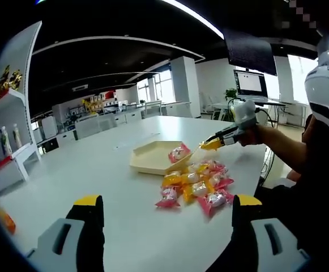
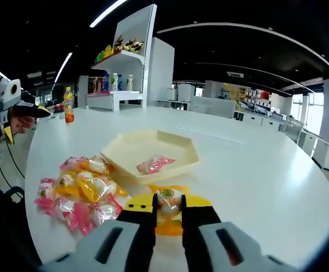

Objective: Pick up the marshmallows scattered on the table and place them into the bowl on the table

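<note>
Several pink and yellow wrapped marshmallows (image 1: 196,184) lie heaped on the white table, right next to a cream hexagonal bowl (image 1: 147,161). One pink marshmallow (image 1: 178,152) lies inside the bowl. My left gripper (image 1: 167,207) is open and empty, short of the heap. My right gripper (image 1: 214,143) hovers by the bowl's right edge. In the right gripper view my right gripper (image 2: 168,214) is shut on a yellow-wrapped marshmallow (image 2: 169,199), just short of the bowl (image 2: 178,144), which holds the pink marshmallow (image 2: 154,164). The heap (image 2: 79,190) lies to the left. My left gripper (image 2: 18,120) shows at far left, held in a hand.
The table (image 2: 255,170) is long, white and bare beyond the bowl. An orange bottle (image 2: 68,105) stands at its far left end. A white shelf (image 2: 122,73) with bottles rises behind. A person (image 1: 317,147) sits at the table's right edge, near a monitor (image 1: 251,84).
</note>
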Demonstrator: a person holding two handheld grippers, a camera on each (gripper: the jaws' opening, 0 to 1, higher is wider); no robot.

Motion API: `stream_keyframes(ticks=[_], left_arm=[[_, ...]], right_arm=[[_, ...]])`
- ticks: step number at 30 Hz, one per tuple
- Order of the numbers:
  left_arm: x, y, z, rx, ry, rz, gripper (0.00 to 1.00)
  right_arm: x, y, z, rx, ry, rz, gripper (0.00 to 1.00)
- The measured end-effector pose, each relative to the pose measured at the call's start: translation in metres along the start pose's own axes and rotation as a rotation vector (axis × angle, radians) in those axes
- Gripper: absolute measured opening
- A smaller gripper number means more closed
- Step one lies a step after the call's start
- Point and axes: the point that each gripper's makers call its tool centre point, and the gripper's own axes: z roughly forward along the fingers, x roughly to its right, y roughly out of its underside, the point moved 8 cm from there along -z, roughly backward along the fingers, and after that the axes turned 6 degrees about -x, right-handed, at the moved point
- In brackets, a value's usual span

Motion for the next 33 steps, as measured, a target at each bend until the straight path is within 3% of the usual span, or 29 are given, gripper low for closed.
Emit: stream_keyframes(ticks=[23,33], left_arm=[[0.0,0.003,0.002,-0.007,0.004,-0.007,0.93],[-0.003,0.006,0.003,-0.014,0.004,-0.011,0.93]], right_arm=[[-0.003,-0.008,-0.014,0.054,0.024,-0.016,0.15],[0.005,-0.015,-0.005,0.074,0.03,-0.007,0.15]])
